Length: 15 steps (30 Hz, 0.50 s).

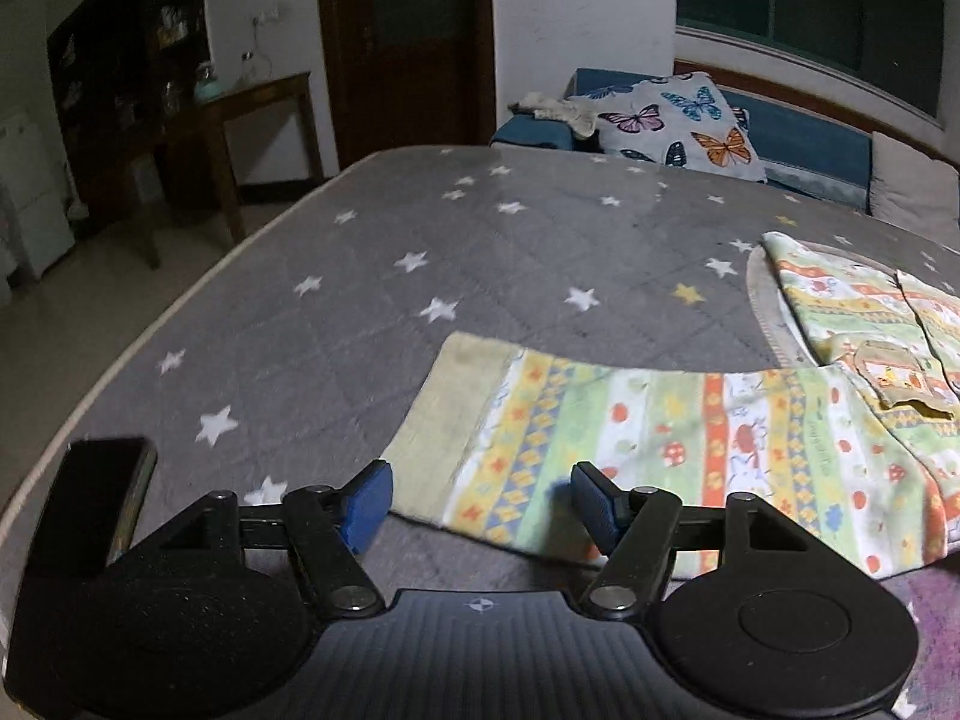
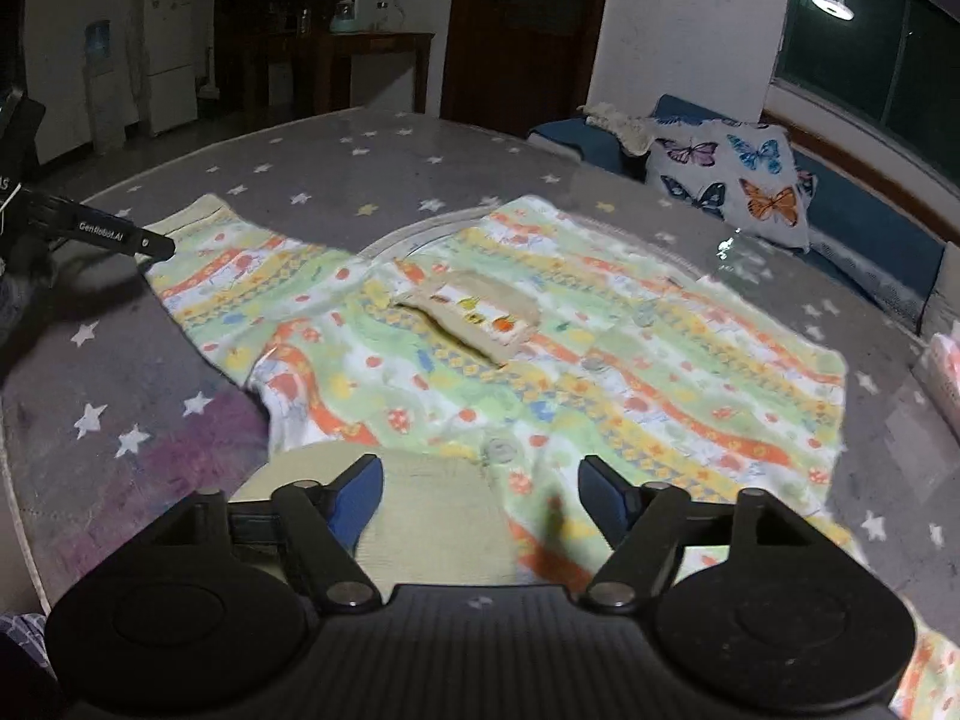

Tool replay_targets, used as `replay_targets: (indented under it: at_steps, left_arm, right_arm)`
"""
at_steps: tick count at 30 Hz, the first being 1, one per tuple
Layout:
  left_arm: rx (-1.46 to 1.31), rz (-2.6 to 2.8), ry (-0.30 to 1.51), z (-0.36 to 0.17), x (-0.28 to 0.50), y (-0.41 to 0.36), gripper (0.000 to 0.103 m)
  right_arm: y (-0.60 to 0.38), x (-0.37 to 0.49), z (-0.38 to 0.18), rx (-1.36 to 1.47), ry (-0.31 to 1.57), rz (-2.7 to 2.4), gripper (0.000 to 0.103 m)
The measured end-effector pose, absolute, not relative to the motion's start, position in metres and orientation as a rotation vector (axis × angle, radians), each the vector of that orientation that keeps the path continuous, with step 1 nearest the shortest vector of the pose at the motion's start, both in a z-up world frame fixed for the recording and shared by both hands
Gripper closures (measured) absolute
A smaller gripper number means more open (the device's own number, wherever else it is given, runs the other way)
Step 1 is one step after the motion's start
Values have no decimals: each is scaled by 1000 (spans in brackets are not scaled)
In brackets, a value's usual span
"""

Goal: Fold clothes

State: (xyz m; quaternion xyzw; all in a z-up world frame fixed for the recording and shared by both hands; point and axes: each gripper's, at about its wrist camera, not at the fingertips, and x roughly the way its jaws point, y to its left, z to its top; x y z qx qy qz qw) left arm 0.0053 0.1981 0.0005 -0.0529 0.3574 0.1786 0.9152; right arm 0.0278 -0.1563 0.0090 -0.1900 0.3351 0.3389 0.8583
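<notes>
One patterned garment [image 2: 540,360]; two grippers, left [image 1: 480,504], right [image 2: 480,498], both agape

Both claws [image 1: 480,504] [image 2: 480,495] agape, angled downward

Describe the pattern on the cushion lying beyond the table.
Coloured butterflies on white fabric; the cushion shows best in the left wrist view.

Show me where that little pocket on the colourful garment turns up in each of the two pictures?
Left wrist view: the pocket sits at the far right edge, past the spread sleeve.
Right wrist view: the pocket lies near the picture's centre, mid-garment.
Shared landmark: the butterfly pillow beyond the bed.
</notes>
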Motion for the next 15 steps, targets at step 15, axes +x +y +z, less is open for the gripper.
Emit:
replay_targets:
  at_steps: [15]
  left_arm:
    - [-167, 393, 716, -1, -5, 212, 45]
  right_arm:
    - [-153, 24, -1, -375, 738, 708, 29]
